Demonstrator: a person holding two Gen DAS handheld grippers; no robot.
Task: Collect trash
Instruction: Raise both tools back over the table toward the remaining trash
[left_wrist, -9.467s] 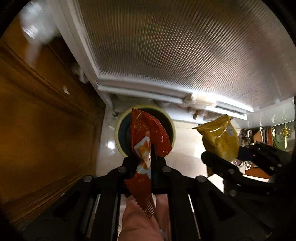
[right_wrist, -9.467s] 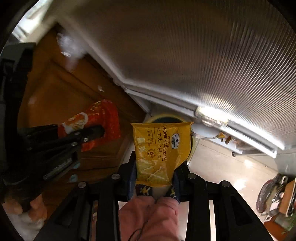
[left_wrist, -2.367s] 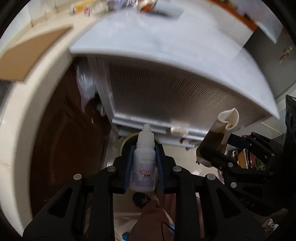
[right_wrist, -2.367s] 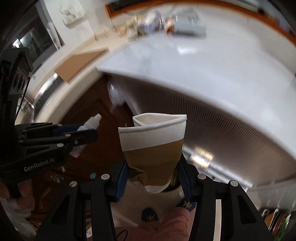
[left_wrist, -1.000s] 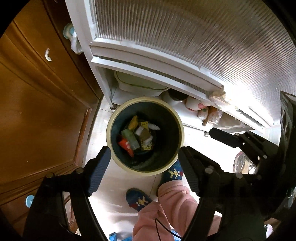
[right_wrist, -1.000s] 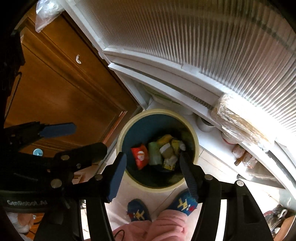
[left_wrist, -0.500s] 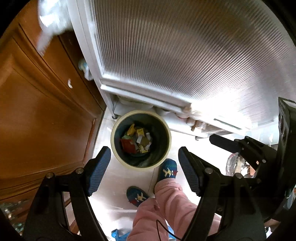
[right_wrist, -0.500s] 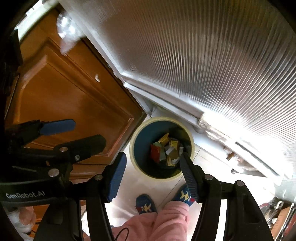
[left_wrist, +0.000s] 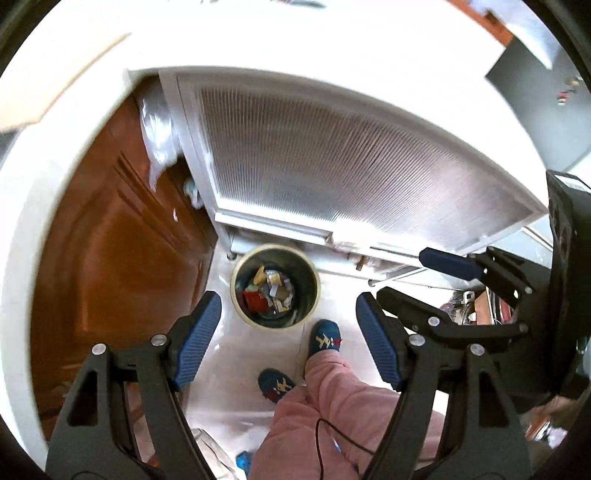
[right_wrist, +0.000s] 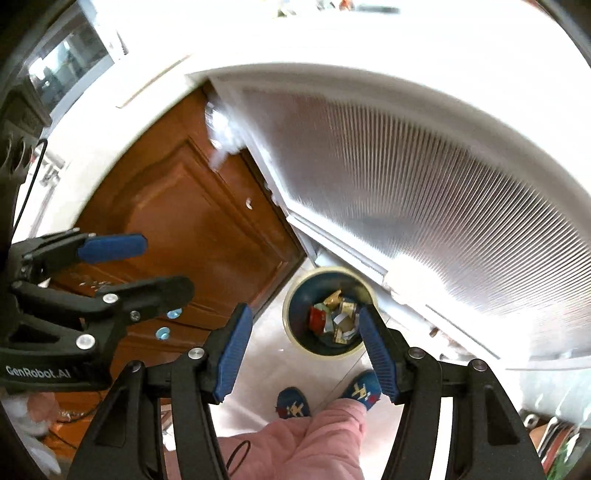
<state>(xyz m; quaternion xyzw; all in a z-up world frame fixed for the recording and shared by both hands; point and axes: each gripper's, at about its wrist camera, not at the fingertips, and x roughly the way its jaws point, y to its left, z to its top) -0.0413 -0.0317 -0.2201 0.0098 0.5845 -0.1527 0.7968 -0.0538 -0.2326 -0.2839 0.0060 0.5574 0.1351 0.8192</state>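
Note:
A round bin with a cream rim (left_wrist: 244, 317) stands on the floor far below, holding several wrappers, among them a red one (left_wrist: 253, 301). It also shows in the right wrist view (right_wrist: 295, 341). My left gripper (left_wrist: 287, 328) is open and empty, high above the bin. My right gripper (right_wrist: 306, 350) is open and empty too, and shows at the right of the left wrist view (left_wrist: 417, 273). The left gripper shows at the left of the right wrist view (right_wrist: 140, 266).
A white counter top (left_wrist: 332, 55) with a ribbed translucent front panel (left_wrist: 351, 173) rises above the bin. A brown wooden cabinet door (left_wrist: 122, 266) is to the left. The person's pink trouser leg (left_wrist: 332, 406) and blue slippers (left_wrist: 325, 341) stand by the bin.
Both grippers have risen well away from the bin, which now looks smaller. The counter top has come into view. Both stay open and empty.

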